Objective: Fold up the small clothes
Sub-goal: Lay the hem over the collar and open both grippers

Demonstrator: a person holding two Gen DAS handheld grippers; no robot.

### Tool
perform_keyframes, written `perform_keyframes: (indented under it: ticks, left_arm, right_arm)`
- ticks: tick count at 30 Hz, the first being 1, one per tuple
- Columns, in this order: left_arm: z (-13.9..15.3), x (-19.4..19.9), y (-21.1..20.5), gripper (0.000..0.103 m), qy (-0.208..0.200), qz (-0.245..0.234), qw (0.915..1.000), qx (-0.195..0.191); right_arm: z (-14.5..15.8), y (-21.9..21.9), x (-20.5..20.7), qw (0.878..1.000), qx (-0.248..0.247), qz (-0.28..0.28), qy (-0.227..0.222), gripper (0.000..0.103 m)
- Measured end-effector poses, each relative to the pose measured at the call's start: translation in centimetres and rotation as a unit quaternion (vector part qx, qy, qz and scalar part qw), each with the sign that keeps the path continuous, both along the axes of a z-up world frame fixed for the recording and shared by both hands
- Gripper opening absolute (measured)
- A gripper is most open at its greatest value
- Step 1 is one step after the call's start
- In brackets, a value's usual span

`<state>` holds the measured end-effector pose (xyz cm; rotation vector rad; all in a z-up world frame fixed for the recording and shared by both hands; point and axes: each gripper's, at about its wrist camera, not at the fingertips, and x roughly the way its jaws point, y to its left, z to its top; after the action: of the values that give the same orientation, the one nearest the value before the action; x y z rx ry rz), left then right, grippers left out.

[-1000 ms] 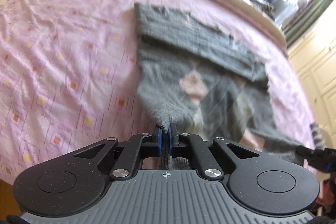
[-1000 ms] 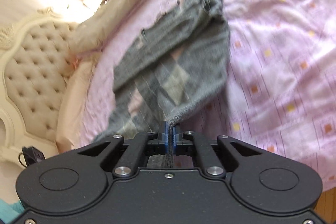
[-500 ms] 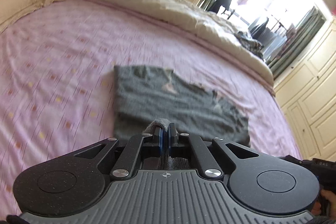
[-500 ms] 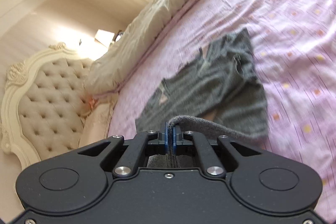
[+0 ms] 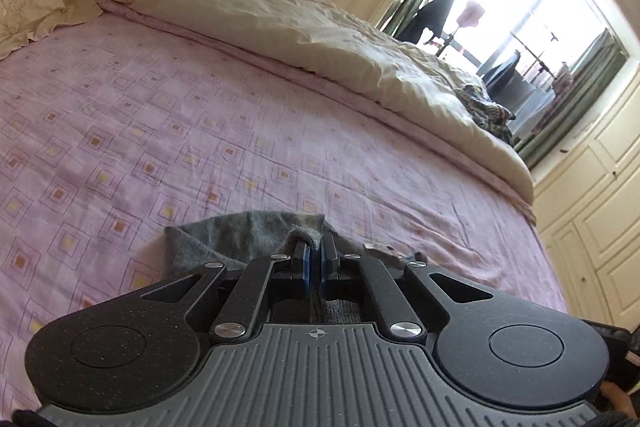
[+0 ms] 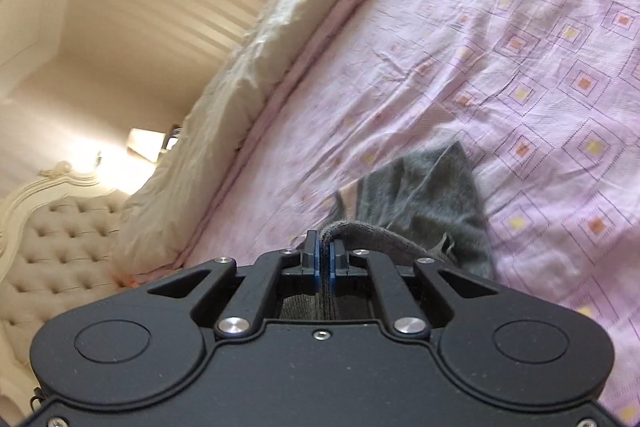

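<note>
Judging from the left wrist view, a fold is mid-way: the grey garment (image 5: 236, 239) lies doubled on the pink bedspread (image 5: 240, 131), on the near side of the cream duvet (image 5: 280, 11), and most of it is hidden under the tool, so how neat the fold is cannot be told. The left gripper (image 5: 314, 255) sits low over the bedspread, pointing toward the duvet, its fingers (image 5: 306, 261) narrow and pinching a thick grey hem that humps up between them. Letting go and smoothing appear to be left.

Seen from the right wrist view, the garment (image 6: 440, 195) trails off toward the patterned bedspread (image 6: 520, 47), well away from the tufted headboard (image 6: 60, 243). The right gripper (image 6: 324, 257) is tilted, aimed along the duvet's edge (image 6: 248, 67), fingers (image 6: 316, 259) nearly together and clamped on a folded grey edge. Whether further folds are needed cannot be told.
</note>
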<state>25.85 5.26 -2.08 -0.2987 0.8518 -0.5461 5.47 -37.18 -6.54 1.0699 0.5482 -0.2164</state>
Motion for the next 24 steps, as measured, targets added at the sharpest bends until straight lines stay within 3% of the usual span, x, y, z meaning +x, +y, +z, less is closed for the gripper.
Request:
perform_keyframes:
  ticks: [11, 13, 14, 15, 16, 18, 19, 24]
  left_arm:
    - [-4.8, 6.6, -2.5, 0.007, 0.054, 0.002, 0.9970, 0.055]
    - [-5.4, 7.5, -2.2, 0.014, 0.068, 0.023, 0.9960, 0.054]
    - [-5.6, 8.0, -2.1, 0.030, 0.068, 0.036, 0.9955, 0.055]
    - [-5.6, 8.4, -1.9, 0.040, 0.066, 0.048, 0.9951, 0.056]
    - [-5.4, 8.7, -1.8, 0.041, 0.061, 0.056, 0.9950, 0.056]
    - [-4.8, 9.0, -1.8, 0.042, 0.049, 0.054, 0.9952, 0.065]
    - [-4.3, 9.0, -2.0, 0.043, 0.041, 0.047, 0.9952, 0.076]
    - [-2.6, 6.5, -3.2, 0.052, -0.017, -0.020, 0.9923, 0.121]
  right_arm:
    - [-4.1, -1.7, 6.7, 0.996, -0.011, 0.003, 0.086, 0.012]
    - [-4.6, -2.1, 7.5, 0.995, -0.015, 0.006, 0.099, 0.017]
    - [-4.7, -2.2, 7.6, 0.994, -0.021, 0.002, 0.103, 0.020]
    - [-4.7, -2.3, 7.7, 0.995, -0.025, -0.002, 0.102, 0.021]
    - [-4.6, -2.4, 7.7, 0.995, -0.026, -0.007, 0.099, 0.022]
    - [-4.1, -2.3, 7.5, 0.994, -0.045, -0.016, 0.096, 0.046]
    - [-3.6, -2.2, 7.5, 0.994, -0.059, -0.016, 0.091, 0.049]
    - [-0.9, 0.3, 7.3, 0.985, -0.145, 0.040, 0.083, 0.052]
